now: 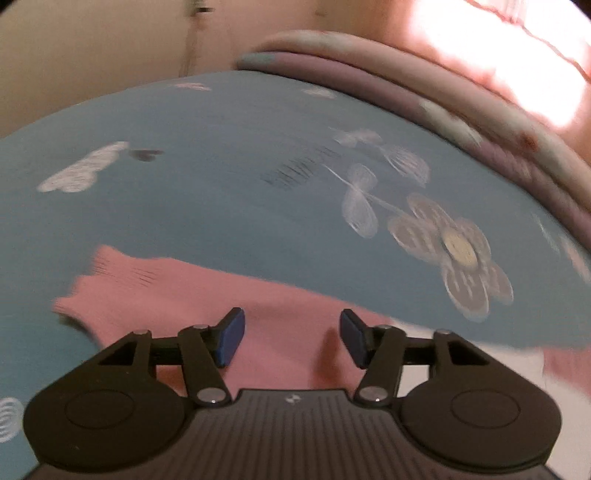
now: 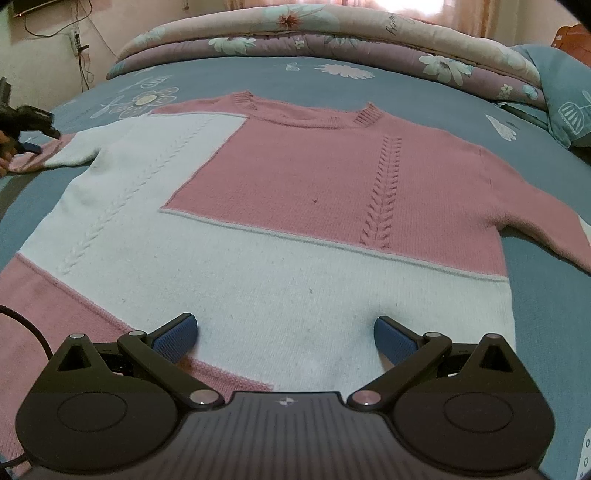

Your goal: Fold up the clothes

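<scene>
A pink and white knit sweater (image 2: 295,177) lies flat, front up, on the blue flowered bedsheet (image 2: 535,295), neck towards the far side. My right gripper (image 2: 284,339) hovers open over its white lower part near the hem, with nothing between the pads. The sweater's sleeve (image 2: 55,155) reaches out to the left. There my left gripper (image 2: 44,141) is beside the pink cuff. In the left wrist view this gripper (image 1: 293,336) is open just above the pink sleeve (image 1: 166,295), and its blue pads (image 1: 232,336) are apart from the cloth. The other sleeve (image 2: 535,214) runs off to the right.
A folded flowered quilt (image 2: 332,33) lies along the far side of the bed, with a blue pillow (image 2: 554,92) at the right. A wall with hanging cables (image 2: 77,44) is at the far left. A black cable (image 2: 33,332) crosses the near left corner.
</scene>
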`<state>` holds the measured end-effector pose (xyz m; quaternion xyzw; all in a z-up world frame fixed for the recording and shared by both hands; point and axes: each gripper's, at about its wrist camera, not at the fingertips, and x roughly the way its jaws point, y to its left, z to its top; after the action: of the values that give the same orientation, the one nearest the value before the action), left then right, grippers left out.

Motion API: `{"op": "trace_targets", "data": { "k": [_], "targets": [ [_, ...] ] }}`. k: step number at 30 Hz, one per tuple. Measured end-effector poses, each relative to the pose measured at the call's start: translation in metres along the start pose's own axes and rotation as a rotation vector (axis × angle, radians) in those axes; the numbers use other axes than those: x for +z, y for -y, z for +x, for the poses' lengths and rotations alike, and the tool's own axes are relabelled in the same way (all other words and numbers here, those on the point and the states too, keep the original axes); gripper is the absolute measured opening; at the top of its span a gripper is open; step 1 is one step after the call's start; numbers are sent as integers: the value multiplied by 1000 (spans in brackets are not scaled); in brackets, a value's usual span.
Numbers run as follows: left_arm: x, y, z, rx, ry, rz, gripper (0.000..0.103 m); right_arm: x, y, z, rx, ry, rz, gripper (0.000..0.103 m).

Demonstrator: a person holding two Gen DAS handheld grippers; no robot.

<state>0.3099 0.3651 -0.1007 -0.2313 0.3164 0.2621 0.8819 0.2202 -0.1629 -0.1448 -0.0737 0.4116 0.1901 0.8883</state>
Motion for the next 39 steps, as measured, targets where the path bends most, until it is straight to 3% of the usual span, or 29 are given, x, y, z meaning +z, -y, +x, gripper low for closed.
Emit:
{"op": "trace_targets", "data": {
  "k": [1,3,5,8,11,16,20,23,26,29,34,36,39],
  "targets": [
    [7,-9,-9,-25,37,-29,58,0,0,0,0,2,-1,103],
    [18,-24,-20,-4,85,-58,64,-1,-1,0,-2,5,-2,103],
    [24,-41,-21,27,61,-92,63,-1,-1,0,-2,7,-3,103],
    [22,-67,-19,-38,28,-175,63,-1,-2,0,-2,9,-5,103],
    [20,-82,-12,73,53,-211,63,-1,-2,0,-2,13,-9,103],
    [15,-114,0,113,40,-295,62,-1,-2,1,-3,21,-14,103],
    [14,-115,10,125,28,-210,58,-2,-2,1,-1,33,-20,103],
    [14,-101,15,110,9,-67,34,-2,-3,2,-5,42,-27,103],
    [13,-89,16,100,-1,54,27,-3,-4,3,-6,53,-32,103],
    [12,-83,12,118,13,128,10,-3,-4,3,-5,58,-34,103],
    [16,-75,15,135,108,145,9,-3,-5,3,-7,67,-32,103],
    [17,-76,27,168,72,132,10,-3,-5,3,-7,66,-33,103],
    [15,-77,31,208,73,111,26,-2,-5,3,-5,63,-33,103]
  ]
}}
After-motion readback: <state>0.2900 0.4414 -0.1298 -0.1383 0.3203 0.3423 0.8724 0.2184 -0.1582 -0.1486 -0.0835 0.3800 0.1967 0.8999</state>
